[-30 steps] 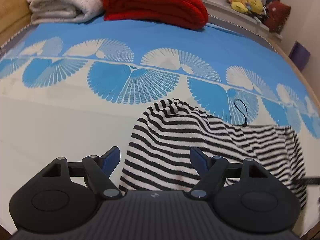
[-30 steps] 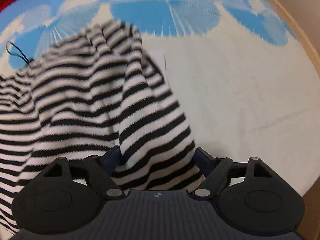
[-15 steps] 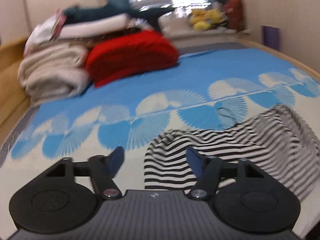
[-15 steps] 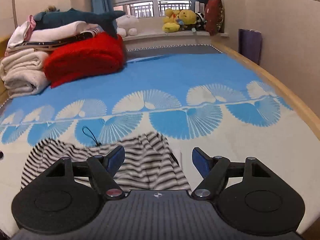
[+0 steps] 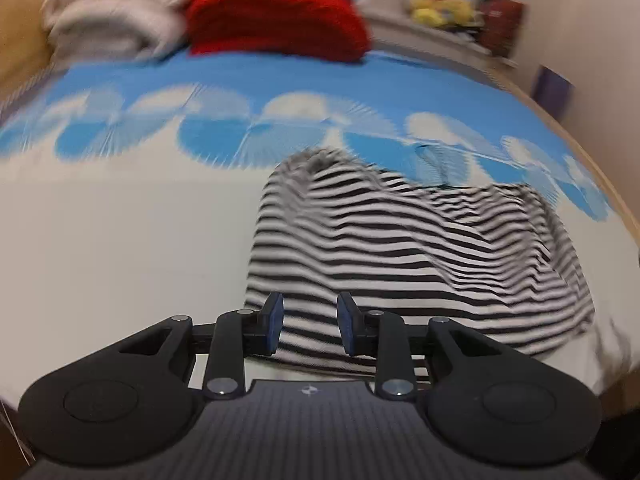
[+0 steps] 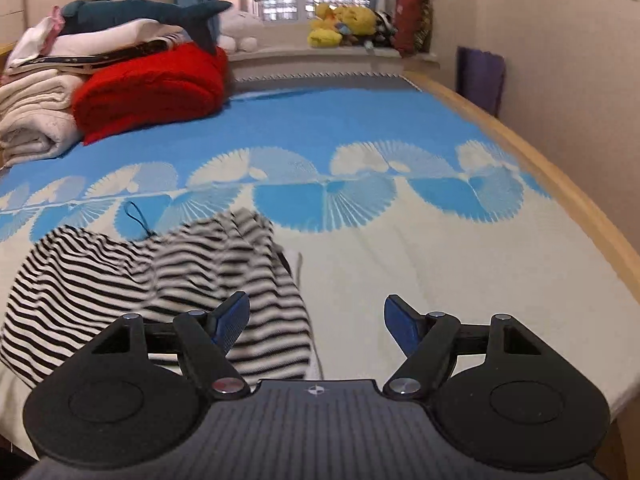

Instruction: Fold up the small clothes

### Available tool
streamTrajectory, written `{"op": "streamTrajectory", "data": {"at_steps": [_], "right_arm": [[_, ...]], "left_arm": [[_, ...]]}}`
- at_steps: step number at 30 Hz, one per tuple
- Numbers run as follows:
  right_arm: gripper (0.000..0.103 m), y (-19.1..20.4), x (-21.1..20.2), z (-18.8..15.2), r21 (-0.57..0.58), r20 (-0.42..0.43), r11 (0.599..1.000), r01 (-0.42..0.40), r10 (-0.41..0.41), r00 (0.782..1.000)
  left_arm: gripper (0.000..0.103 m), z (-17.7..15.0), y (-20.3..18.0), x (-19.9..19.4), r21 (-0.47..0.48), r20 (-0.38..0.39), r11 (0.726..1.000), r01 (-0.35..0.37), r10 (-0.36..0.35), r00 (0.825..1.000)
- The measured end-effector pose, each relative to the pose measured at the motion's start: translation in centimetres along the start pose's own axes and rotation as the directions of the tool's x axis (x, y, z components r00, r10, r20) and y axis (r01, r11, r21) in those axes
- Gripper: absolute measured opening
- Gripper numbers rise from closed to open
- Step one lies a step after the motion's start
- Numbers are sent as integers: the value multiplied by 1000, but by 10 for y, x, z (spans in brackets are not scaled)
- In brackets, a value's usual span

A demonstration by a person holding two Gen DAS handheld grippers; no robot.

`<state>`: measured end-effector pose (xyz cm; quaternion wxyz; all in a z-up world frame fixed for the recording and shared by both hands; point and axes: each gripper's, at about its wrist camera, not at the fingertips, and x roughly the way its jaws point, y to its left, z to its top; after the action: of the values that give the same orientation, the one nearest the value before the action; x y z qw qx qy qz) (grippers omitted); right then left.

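Observation:
A black-and-white striped garment (image 5: 400, 248) lies rumpled on the blue-and-white bedspread (image 5: 120, 240). In the left wrist view my left gripper (image 5: 310, 326) hangs over the garment's near left corner. Its jaws are closing, with striped cloth showing between the blue pads (image 5: 275, 322), which do not visibly press on it. In the right wrist view the striped garment (image 6: 120, 272) sits low on the left, with a black cord loop (image 6: 136, 220) at its far edge. My right gripper (image 6: 316, 320) stands open above the bed. Its left finger is over the garment's right edge, and nothing is held.
A red blanket (image 6: 152, 88) and folded white blankets (image 6: 32, 120) are stacked at the far left of the bed. Plush toys (image 6: 340, 20) sit on the window sill. The wooden bed edge (image 6: 560, 184) runs along the right, with a purple object (image 6: 480, 76) against the wall.
The left gripper's fingers have narrowed over the garment's near corner. The right gripper let go of the striped cloth, rose and tilted up, so the room now shows.

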<state>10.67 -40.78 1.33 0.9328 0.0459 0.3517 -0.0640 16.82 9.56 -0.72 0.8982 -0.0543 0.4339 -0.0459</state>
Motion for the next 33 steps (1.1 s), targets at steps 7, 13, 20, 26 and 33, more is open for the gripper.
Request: {"op": "streamTrajectory", "data": {"at_steps": [7,13,20,26,33], "right_arm": [[75,-4,12,0,17,-10,1000,-12,12,1000],[75,-8,17,3,30,-30,999,-25,26,999],[75,-18,21,2,58,-45,998,-12,15,999],[75,-21,24,2,65,-61,998,-1,5,998],[75,-16,25,1,40,-68,999,4,-2,998]], "left_arm": [[35,-6,38,46,-312,-184,950,20,-81,980],[45,-14,39,71,-367,-246,928,-58,-36,969],[57,-18,38,90,-400,-289,909,-122,1,957],[62,-17,30,100,-368,-300,918,-145,30,953],[53,-16,25,103,-360,-285,919,-160,55,957]]}}
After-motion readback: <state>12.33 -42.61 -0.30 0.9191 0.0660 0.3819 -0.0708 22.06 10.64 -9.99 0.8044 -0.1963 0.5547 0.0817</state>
